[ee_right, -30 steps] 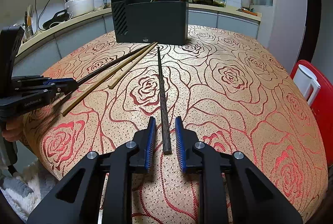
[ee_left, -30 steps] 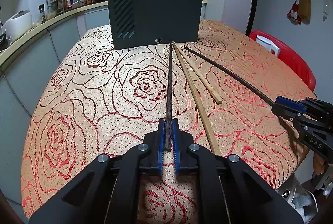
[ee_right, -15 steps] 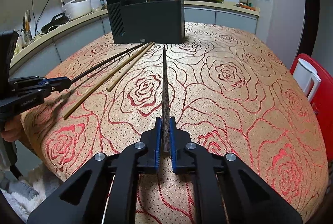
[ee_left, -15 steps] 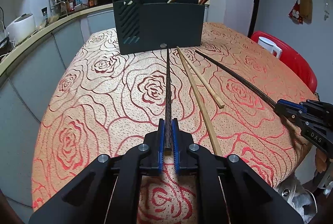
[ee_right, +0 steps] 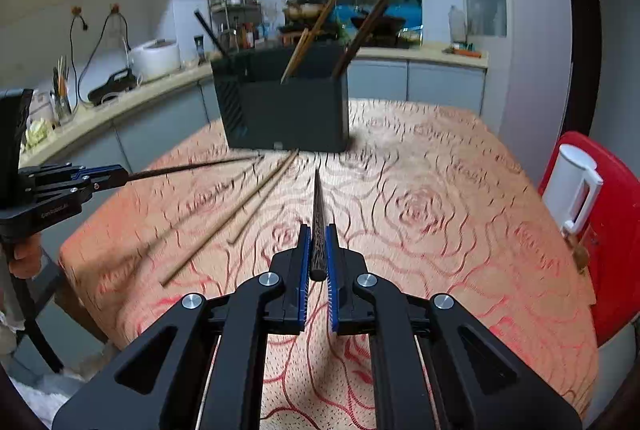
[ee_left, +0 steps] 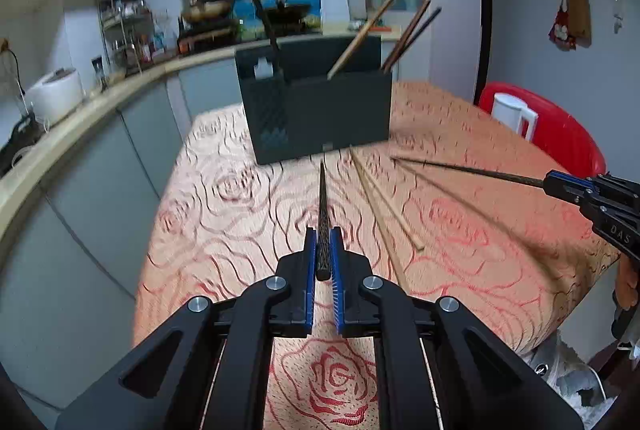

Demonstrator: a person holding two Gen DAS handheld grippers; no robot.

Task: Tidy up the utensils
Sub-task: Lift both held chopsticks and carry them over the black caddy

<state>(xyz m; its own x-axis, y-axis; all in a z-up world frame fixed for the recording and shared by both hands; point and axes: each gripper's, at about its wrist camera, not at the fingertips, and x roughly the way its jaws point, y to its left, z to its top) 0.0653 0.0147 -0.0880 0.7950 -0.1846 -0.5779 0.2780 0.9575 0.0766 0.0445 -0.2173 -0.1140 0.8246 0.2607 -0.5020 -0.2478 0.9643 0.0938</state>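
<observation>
Already we have a dark chopstick in each claw: the left claw (ee_left: 324, 254) is clamped on the thick end of one chopstick (ee_left: 322, 198), and the right claw (ee_right: 317, 250) is clamped the same way on the other chopstick (ee_right: 317, 206). Both sticks point toward the black utensil box (ee_left: 320, 114) at the far side of the table (ee_left: 460, 238), their tips apparently lifted off the cloth. Two pale wooden chopsticks (ee_left: 380, 206) lie on the cloth between them. We judge these sticks light, stiff and rather slick, so a hold at the very end leaves a long lever that can swing or slip. Gripping nearer the middle would steady the tip for dropping into a box compartment.
</observation>
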